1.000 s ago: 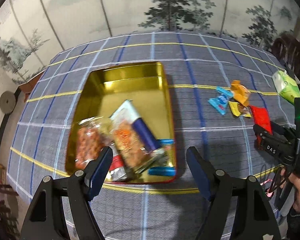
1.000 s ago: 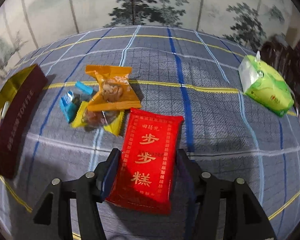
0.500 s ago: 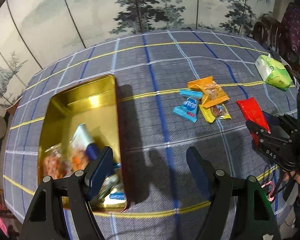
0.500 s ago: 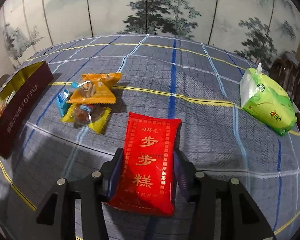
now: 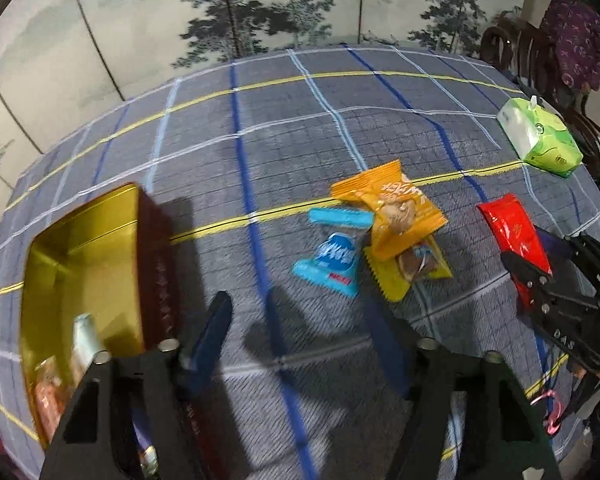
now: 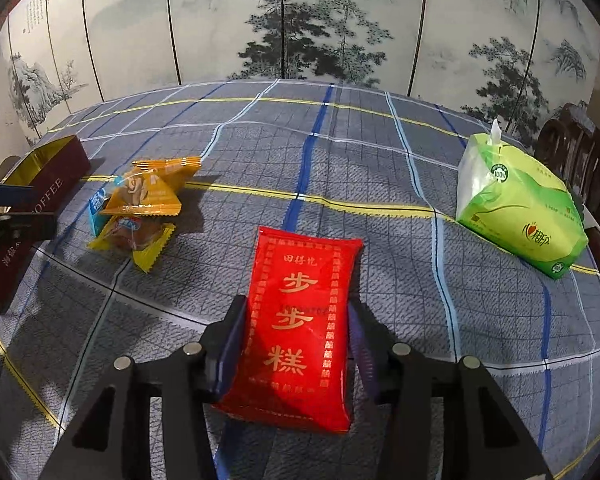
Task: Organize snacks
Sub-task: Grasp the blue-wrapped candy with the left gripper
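My right gripper [image 6: 296,336] is shut on a red snack packet [image 6: 300,332] with gold characters; the packet [image 5: 514,236] also shows in the left wrist view. My left gripper [image 5: 300,332] is open and empty above the cloth, right of a gold tin [image 5: 80,248] with a dark red wall [image 6: 32,208] that holds several snacks [image 5: 72,360]. A small pile lies ahead of it: an orange packet [image 5: 392,204], a blue packet [image 5: 332,260], a blue strip [image 5: 340,217] and a yellow candy [image 5: 412,268]. The pile [image 6: 144,204] lies left of the red packet.
A green tissue pack [image 6: 516,204] lies at the table's right side, also in the left wrist view [image 5: 540,140]. Dark wooden chairs [image 5: 540,56] stand past the right edge. A painted folding screen [image 6: 300,20] backs the table with its checked grey cloth [image 5: 284,120].
My left gripper has swung right, from over the gold tin to the cloth near the snack pile. My right gripper has closed in on the red packet and rose slightly.
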Motion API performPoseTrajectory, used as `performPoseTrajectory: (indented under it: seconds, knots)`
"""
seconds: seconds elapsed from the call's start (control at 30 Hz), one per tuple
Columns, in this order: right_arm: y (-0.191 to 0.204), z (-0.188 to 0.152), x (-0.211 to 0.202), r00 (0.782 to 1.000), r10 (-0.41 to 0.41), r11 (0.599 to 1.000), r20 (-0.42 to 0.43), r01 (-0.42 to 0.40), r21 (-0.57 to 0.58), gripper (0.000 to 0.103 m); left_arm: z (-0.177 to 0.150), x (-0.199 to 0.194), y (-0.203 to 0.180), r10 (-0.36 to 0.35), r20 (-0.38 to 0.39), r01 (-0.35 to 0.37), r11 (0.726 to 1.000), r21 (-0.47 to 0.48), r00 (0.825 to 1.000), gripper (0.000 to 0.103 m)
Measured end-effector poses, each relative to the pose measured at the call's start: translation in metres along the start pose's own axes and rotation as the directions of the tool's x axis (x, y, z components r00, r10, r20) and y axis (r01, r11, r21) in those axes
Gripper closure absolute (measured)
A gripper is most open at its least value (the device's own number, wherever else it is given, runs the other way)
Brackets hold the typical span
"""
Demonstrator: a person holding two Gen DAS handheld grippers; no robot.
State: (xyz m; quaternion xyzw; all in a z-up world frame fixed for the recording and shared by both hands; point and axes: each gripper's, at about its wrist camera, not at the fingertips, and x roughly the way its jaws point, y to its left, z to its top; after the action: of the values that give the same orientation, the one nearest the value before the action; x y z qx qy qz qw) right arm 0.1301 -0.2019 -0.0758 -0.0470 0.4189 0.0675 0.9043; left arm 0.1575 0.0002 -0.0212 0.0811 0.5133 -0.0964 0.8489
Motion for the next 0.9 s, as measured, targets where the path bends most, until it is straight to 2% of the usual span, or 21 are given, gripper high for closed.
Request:
performPoseTrajectory:
  seconds: [0.17,0.4,0.63,0.9]
  knots:
    - [0.000,0.000,0.000,1.000,0.001,1.000,0.000,-0.001,0.001,0.052,0.009,0.015,-0.005,-0.043,-0.016,0.043,0.999,0.004,0.999,0.050]
    - [0.000,0.000,0.000,1.000,0.004,1.000,0.000,-0.004,0.001,0.052,0.022,0.029,-0.010,-0.053,-0.024,0.054,0.999,0.007,0.998,0.050]
    - [-0.001,0.000,0.000,1.000,0.004,1.000,-0.001,-0.004,0.001,0.052,0.026,0.040,-0.005,-0.092,-0.042,0.091,0.995,-0.030,0.995,0.073]
    - [-0.001,0.000,0.000,1.000,0.004,1.000,0.000,-0.004,0.001,0.052,0.014,0.029,-0.006,-0.072,-0.031,0.071,0.997,-0.030,0.997,0.080]
